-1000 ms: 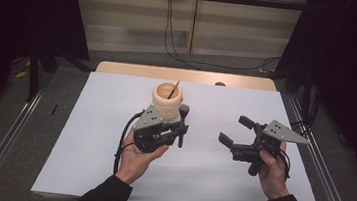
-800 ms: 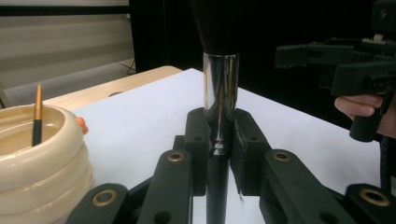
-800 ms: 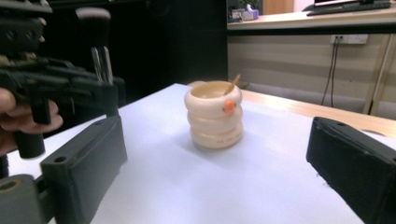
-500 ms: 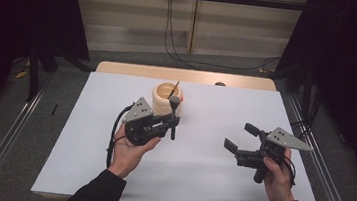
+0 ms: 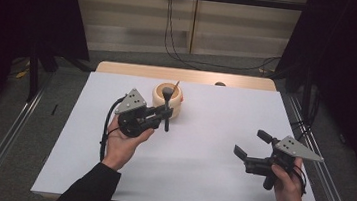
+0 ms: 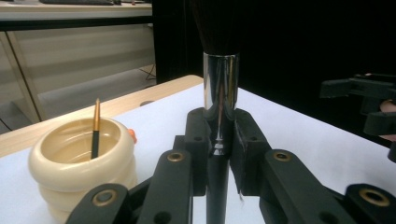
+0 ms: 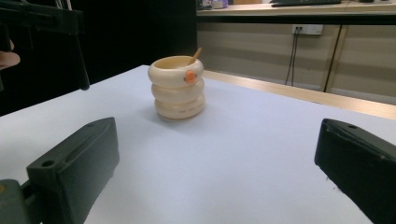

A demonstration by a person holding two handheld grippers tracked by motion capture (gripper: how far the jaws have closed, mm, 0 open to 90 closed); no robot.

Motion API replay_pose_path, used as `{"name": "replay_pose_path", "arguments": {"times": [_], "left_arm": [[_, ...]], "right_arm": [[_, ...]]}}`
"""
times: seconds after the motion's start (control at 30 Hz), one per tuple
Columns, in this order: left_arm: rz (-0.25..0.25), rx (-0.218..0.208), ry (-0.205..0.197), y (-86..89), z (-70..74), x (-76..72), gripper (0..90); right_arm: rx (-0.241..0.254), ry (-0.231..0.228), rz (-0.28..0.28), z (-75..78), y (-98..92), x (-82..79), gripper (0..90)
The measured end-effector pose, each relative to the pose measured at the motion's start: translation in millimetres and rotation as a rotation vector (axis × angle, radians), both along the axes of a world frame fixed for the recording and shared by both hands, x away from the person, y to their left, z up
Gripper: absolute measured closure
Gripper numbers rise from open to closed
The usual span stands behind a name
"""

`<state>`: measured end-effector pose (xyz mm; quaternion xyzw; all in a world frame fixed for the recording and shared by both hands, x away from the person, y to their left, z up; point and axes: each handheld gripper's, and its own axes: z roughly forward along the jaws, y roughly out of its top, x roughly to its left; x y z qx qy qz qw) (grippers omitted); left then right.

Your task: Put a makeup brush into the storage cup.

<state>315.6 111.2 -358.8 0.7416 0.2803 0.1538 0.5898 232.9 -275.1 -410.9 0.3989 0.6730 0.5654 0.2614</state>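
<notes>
So far my left gripper jaws clamp the makeup brush upright just beside the cream cup, not yet dropped in, while my right gripper jaws gape empty.

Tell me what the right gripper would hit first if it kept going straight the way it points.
Probably the cream holder: it stands ahead between the right gripper's open fingers, with bare white table before it. Depth is uncertain.
</notes>
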Motion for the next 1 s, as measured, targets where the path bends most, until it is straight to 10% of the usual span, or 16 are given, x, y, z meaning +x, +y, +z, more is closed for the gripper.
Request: {"name": "replay_pose_path", "arguments": {"times": [1.0], "left_arm": [[0.059, -0.011, -0.015, 12.3, 2.4, 43.4, 78.7]], "right_arm": [[0.009, 0.053, -0.067, -29.4, -21.7, -24.6, 0.0]]}}
